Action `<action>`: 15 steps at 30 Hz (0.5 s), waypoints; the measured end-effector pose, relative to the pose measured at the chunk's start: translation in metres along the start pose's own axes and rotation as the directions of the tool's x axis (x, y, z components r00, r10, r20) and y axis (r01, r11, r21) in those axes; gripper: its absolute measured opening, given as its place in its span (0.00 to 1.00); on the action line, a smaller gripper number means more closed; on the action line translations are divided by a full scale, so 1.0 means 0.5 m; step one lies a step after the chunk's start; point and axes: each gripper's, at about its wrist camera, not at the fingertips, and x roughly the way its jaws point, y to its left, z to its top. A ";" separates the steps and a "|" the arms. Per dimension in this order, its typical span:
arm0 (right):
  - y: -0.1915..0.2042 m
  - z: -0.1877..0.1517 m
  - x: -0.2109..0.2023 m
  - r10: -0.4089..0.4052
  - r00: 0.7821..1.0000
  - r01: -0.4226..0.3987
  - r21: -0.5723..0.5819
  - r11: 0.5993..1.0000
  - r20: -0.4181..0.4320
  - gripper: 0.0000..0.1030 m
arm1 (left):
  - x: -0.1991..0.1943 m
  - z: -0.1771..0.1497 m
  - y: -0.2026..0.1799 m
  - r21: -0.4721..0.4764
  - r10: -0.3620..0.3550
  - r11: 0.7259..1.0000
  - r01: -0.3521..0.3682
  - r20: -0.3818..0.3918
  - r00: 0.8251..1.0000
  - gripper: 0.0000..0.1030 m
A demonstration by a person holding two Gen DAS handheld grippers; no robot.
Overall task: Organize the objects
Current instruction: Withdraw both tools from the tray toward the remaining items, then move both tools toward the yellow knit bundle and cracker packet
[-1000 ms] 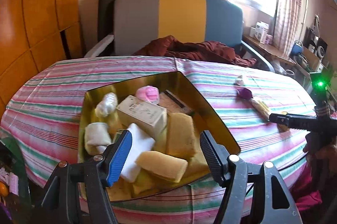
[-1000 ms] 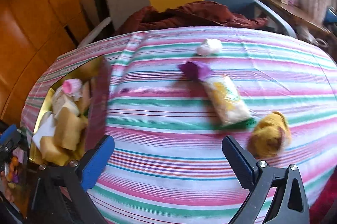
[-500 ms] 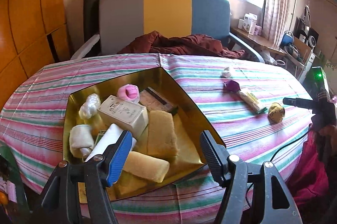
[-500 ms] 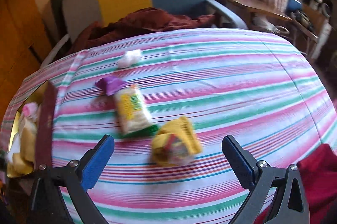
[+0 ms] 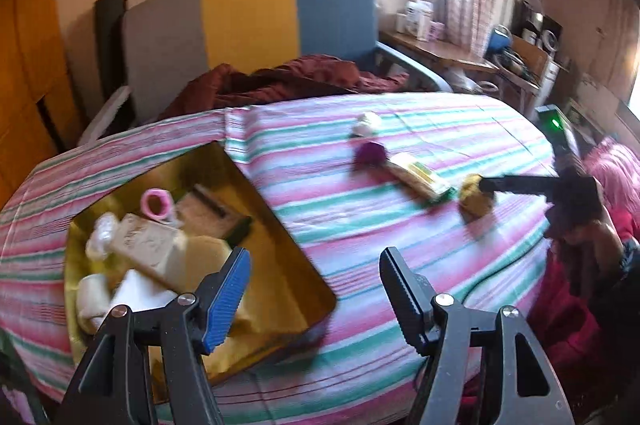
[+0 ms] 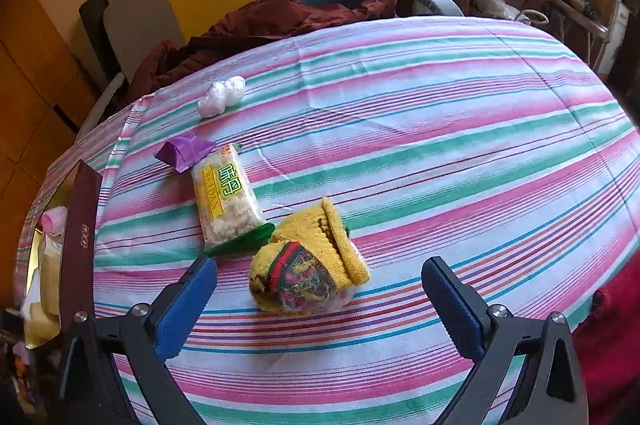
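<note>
Right tool agape (empty), over yellow bundle

Left gripper: lower centre of its own view, jaws apart, nothing between them; one blue ribbed pad, one black, on black triangular arms.

Right gripper: lower centre of its own view, jaws wide apart, both pads blue, angled downward; also seen at the right edge of the left view, one finger reaching leftward.

Hand: right edge, blurred.
</note>
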 end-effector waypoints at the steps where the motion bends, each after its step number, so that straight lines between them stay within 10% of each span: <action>1: -0.002 -0.002 0.004 0.012 1.000 -0.012 0.010 1.000 -0.009 1.00 | 0.004 -0.003 -0.007 0.012 -0.008 1.000 0.008 -0.007 1.000 0.66; 15: 0.003 -0.010 0.026 0.020 0.999 -0.020 0.017 1.000 -0.041 1.00 | 0.033 -0.020 -0.015 0.004 -0.044 0.999 0.044 -0.064 0.997 0.66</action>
